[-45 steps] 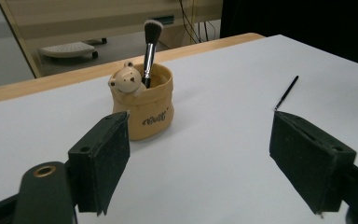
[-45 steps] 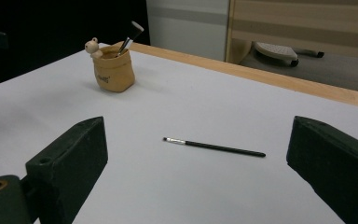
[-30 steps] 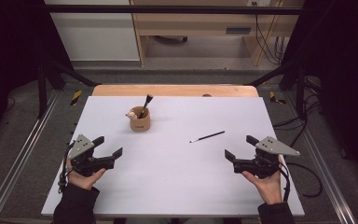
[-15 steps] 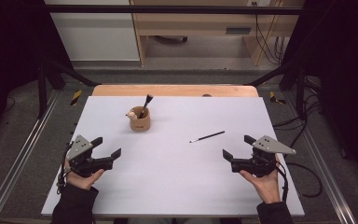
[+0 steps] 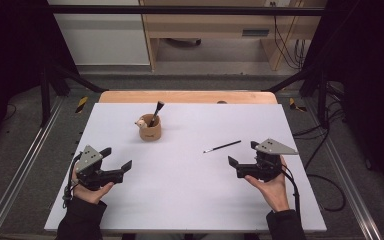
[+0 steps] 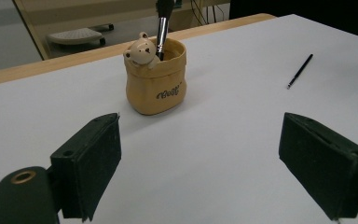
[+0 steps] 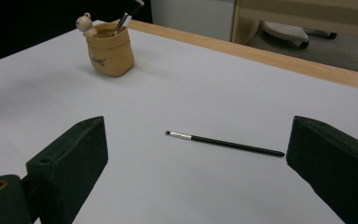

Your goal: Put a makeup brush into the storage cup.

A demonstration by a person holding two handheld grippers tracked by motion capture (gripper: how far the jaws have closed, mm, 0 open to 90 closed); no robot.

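Note:
A tan sack-shaped holder (image 5: 150,129) (image 6: 155,80) (image 7: 110,49) with a small bear figure on its rim stands at the back middle of the white table (image 5: 180,190); one black brush stands in it. A thin black brush (image 5: 222,146) (image 7: 223,142) (image 6: 300,70) lies flat to its right. My left gripper (image 5: 116,159) (image 6: 209,172) is open near the front left, pointing toward the holder, nothing between its jaws. My right gripper (image 5: 243,153) (image 7: 205,182) is open at the front right, just short of the loose brush, jaws wide apart.
A wooden strip (image 5: 187,97) runs along the table's far edge. Metal frame rails flank the table. Behind stand a wooden bench and cables on the floor (image 5: 285,35). Cables also trail at the right (image 5: 325,190).
The right gripper has moved a little left and forward, toward the loose brush. The left gripper has barely shifted. Both stay open.

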